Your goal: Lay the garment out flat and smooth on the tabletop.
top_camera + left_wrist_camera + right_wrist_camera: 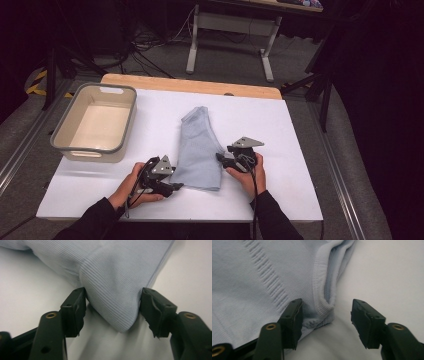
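1. Cloth (199,150): pale blue ribbed knit, folded, lying flat between the two tongs. Judged light, soft and limp; it will sag and unfold if lifted by one point.
2. Left tongs (172,187): released. A folded corner sits between the spread jaws, pads not pressing it.
3. Right tongs (220,158): released. A ribbed hem (322,290) lies just ahead, partly between the jaws, ungripped.
4. Best hold, in my judgement: both near corners at once, through all layers, on the thicker hem.
5. Table (280,150): white, smooth, matte. Bin (95,121) well beyond the left tongs. Room dark; cables on floor.
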`<action>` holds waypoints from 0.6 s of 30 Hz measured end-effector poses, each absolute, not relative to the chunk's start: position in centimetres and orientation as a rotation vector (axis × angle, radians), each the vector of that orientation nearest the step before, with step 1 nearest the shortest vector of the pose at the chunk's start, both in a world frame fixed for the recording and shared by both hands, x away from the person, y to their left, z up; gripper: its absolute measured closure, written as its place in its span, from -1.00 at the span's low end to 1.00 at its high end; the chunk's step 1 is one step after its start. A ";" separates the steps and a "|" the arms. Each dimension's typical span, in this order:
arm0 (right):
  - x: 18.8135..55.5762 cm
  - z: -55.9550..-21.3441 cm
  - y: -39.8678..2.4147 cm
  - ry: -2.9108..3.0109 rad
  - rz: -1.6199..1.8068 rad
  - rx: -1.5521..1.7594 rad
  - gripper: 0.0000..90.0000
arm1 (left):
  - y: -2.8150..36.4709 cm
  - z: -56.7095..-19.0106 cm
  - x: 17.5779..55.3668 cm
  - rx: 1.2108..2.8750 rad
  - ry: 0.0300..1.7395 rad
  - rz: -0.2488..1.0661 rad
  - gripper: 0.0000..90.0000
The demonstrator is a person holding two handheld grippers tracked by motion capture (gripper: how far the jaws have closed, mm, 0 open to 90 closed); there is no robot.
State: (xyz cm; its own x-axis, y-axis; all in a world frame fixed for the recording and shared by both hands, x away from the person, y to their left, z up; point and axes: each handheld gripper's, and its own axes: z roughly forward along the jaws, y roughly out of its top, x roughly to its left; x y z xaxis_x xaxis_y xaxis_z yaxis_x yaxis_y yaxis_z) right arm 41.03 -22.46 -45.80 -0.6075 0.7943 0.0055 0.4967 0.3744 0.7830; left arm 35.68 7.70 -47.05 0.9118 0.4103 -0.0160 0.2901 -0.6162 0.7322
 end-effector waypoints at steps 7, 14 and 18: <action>42.3 -46.1 -22.9 2.317 1.128 1.245 -0.19 | 7.4 -46.8 35.3 2.307 0.409 0.193 0.27; 42.8 -45.8 -22.4 2.415 1.137 1.158 0.29 | 7.2 -46.7 35.2 2.318 0.365 0.192 0.46; 42.9 -45.8 -22.2 2.415 1.147 1.147 0.36 | 7.1 -46.7 35.2 2.309 0.375 0.192 0.46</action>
State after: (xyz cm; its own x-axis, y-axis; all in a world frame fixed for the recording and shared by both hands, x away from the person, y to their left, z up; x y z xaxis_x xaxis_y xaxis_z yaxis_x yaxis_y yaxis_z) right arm 42.88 -22.23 -45.81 -0.6664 0.7366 0.1157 0.5553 0.3867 0.7363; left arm 35.20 7.12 -46.71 0.9451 0.3259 0.0229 0.2091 -0.6571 0.7242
